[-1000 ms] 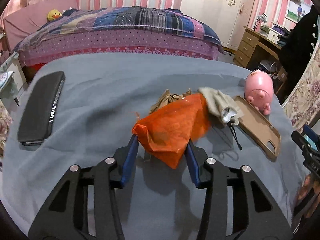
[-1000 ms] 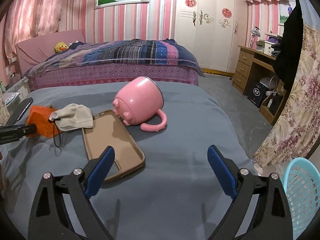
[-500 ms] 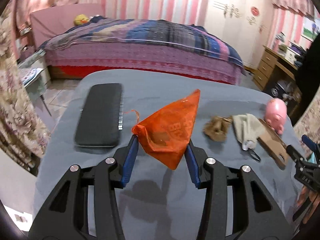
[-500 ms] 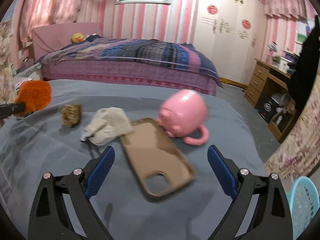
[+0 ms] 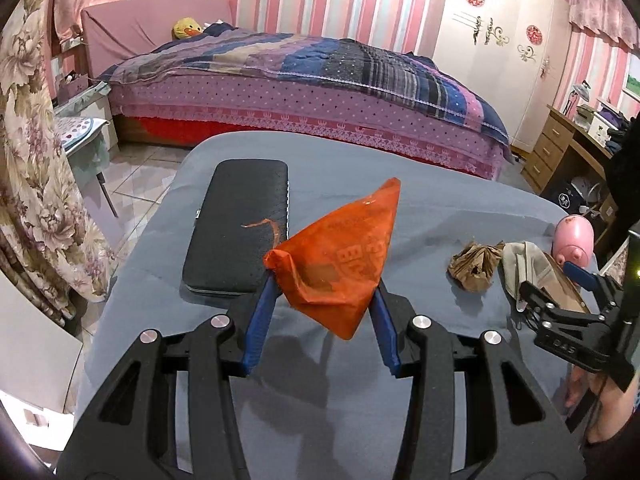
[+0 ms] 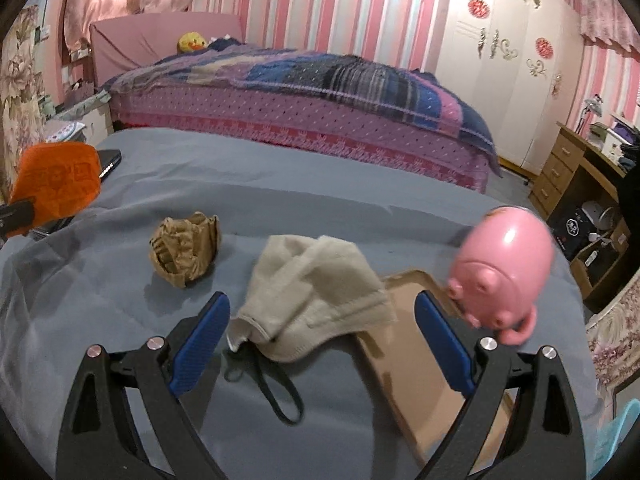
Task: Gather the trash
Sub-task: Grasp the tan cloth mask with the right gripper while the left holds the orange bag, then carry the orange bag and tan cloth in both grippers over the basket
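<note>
On the far left of the grey-covered table (image 5: pixel 440 216) lies a closed black case (image 5: pixel 240 224), flat, its long side running away from the camera; nothing shows what it holds. Just right of it the left gripper (image 5: pixel 320 284) is lifted above the cloth, its blue pads (image 5: pixel 262 312) pressed on either side of a crumpled orange plastic bag (image 5: pixel 340 256), which hangs clear of the table with one corner pointing up and a thin torn strip curling over the case. The bag is pinched shut; a darker patch shows through the plastic, but what is inside cannot be told.

Further right a crumpled brown paper wad (image 6: pixel 186 250) sits on the cloth, apart from everything else. Next comes a beige cloth pouch (image 6: pixel 316 296) with a dark cord (image 6: pixel 276 392) trailing toward the camera; its right edge lies over the near end of a tan phone case (image 6: pixel 420 360), a shallow tray-like shell lying open side up with nothing in it.

The right gripper (image 6: pixel 322 340) hovers low over the pouch with its jaws spread wide and nothing between the pads (image 6: pixel 200 340); the pouch lies in the gap below them. At the right end a pink pig-shaped mug (image 6: pixel 506 264) lies tipped on its side, touching the phone case's far corner, its handle low; its mouth faces away, so the inside is unseen. A pale blue basket (image 6: pixel 616 432) peeks in at the lower right edge, off the table.
</note>
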Tool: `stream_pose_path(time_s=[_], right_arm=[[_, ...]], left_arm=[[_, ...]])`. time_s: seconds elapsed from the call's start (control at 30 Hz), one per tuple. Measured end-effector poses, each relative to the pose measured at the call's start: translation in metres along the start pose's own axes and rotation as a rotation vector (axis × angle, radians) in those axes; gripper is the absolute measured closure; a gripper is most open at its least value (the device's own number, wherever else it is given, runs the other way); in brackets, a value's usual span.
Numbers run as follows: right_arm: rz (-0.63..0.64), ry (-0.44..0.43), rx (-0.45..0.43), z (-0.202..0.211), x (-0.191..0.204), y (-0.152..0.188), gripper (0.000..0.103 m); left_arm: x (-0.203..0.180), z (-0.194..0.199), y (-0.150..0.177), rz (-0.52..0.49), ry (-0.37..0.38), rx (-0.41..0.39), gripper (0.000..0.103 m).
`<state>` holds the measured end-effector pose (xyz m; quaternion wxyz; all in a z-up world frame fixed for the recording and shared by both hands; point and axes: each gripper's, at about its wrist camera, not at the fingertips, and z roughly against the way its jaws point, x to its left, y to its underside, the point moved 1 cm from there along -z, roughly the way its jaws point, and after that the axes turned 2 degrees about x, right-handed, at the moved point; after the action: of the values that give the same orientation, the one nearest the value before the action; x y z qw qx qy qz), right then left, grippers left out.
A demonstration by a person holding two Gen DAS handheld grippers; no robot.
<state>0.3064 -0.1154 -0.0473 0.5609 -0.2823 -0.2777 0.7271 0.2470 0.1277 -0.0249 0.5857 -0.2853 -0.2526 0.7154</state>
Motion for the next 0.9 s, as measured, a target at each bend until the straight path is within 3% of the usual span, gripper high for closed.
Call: stream_pose_path(time_s=[0.07, 0.13, 0.27, 0.33, 0.63, 0.9], right_arm=[[0.009, 0.001, 0.021, -0.006, 0.003, 0.000, 0.020], [0.011, -0.012, 0.046, -0.012, 0.005, 0.002, 0.038], [0.005, -0.038, 0.049, -0.012, 0.003, 0.003, 0.060], [0.003, -0.049, 0.046, -0.014, 0.001, 0.004, 0.078], [-0.040, -0.027, -0.046, 0.017, -0.022, 0.014, 0.083], [-0.110, 0.047, -0.082, 0.066, -0.080, 0.040, 0.083]], left_arm=[[-0.003, -0.001, 0.000, -0.011, -0.004, -0.001, 0.058], [-0.007, 0.001, 0.000, -0.021, -0.004, -0.007, 0.058], [-0.011, 0.005, 0.000, -0.029, 0.004, -0.021, 0.058], [-0.012, 0.006, 0.000, -0.033, 0.008, -0.024, 0.058], [-0.021, 0.016, -0.004, -0.040, 0.024, -0.046, 0.058], [-0.044, 0.028, -0.006, -0.086, 0.038, -0.061, 0.058]])
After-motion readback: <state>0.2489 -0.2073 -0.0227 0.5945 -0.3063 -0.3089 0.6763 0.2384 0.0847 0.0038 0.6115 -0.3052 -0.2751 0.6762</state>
